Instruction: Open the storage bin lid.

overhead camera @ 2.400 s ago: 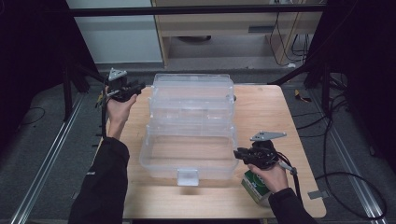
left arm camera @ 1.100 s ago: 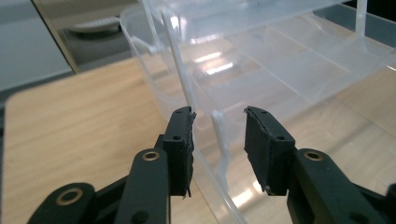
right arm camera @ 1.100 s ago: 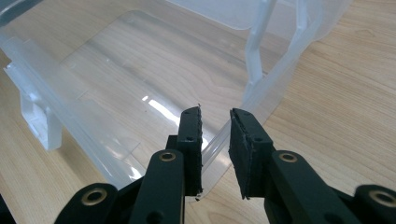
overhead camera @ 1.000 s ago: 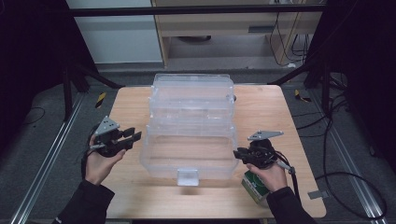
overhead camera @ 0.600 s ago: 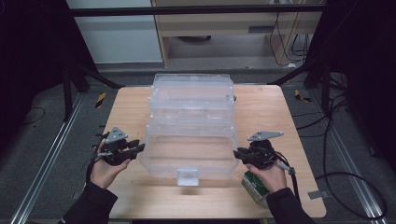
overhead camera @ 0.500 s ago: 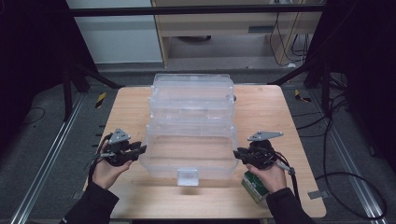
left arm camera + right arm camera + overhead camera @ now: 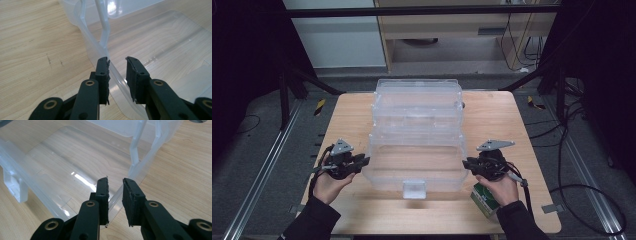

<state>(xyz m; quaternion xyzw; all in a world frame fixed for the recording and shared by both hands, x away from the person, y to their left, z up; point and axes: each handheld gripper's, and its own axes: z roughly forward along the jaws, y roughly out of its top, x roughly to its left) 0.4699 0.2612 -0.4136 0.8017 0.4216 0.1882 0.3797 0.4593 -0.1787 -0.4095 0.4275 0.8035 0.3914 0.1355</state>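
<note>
— On the tabletop [image 7: 352, 120], where does the clear plastic bin [image 7: 417, 140] sit now?
— Mid-table, its long axis running from the person's edge toward the far edge; the white latch [image 7: 414, 189] on its short end points at the person. The lid stands open over the far half.
— What just changed?
— The left tongs [image 7: 362, 161] came from the far left corner down to the bin's left rim [image 7: 100, 47]. Their jaws have just been closing, and the rim now stands between them; in the left gripper view one pad touches the wall, the other shows a gap, so no firm grip yet.
— And the other side?
— The right tongs [image 7: 468, 162] sit narrowly parted astride the right rim [image 7: 117, 193]; whether they pinch it I cannot tell. A green carton [image 7: 484, 199] lies under that hand.
— Meaning?
— Probably a two-sided lift or shift of the bin is close.
</note>
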